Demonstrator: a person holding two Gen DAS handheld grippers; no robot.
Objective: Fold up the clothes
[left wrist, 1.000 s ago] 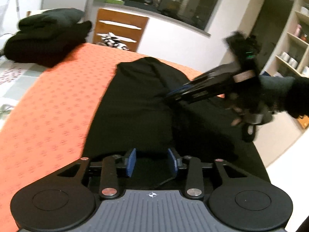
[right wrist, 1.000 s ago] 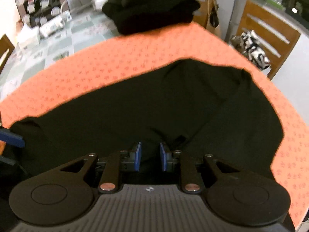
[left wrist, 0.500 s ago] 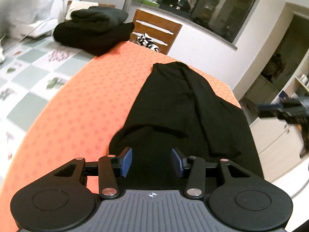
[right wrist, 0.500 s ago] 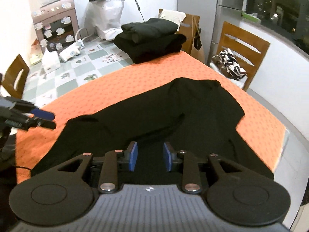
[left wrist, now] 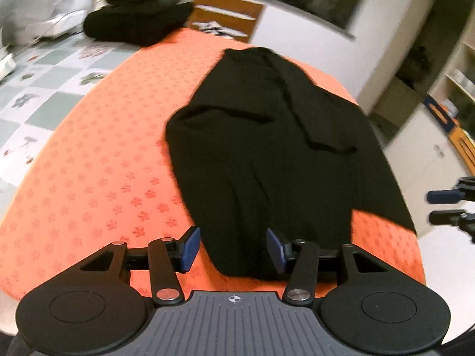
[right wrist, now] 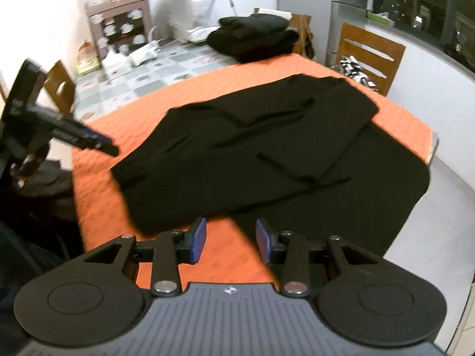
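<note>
Black garment (left wrist: 267,136) lies flat on orange-clothed surface (left wrist: 89,178), partly folded: 1 layer doubled over the body, a fold line running lengthwise. Long axis runs from the near edge toward the far edge by the wooden chair (left wrist: 228,14). In the right wrist view one flap (right wrist: 371,195) hangs over the surface's right edge.

Left tongs (left wrist: 233,247): spread and opening, nothing pinched. Garment's near end sits directly ahead and between the blue pads (left wrist: 190,244), pads not pressing it. Judged the nearer hand to the cloth.

Right tongs (right wrist: 230,240): spread and opening, empty. Bare orange cloth between the pads; garment's near hem lies just beyond and to both sides of that gap, overhanging flap to the right.

Each tool shows in the other's view: right tongs off the surface's right edge, left tongs by the near left corner.

Room: wide bare orange strip along the left edge, free for sliding or folding toward it. Right edge tight, cloth already past it. Stack of folded dark clothes (right wrist: 255,37) at the far left corner, well apart.

Next, prob.: gather the overhang inward, fold across the long axis.
</note>
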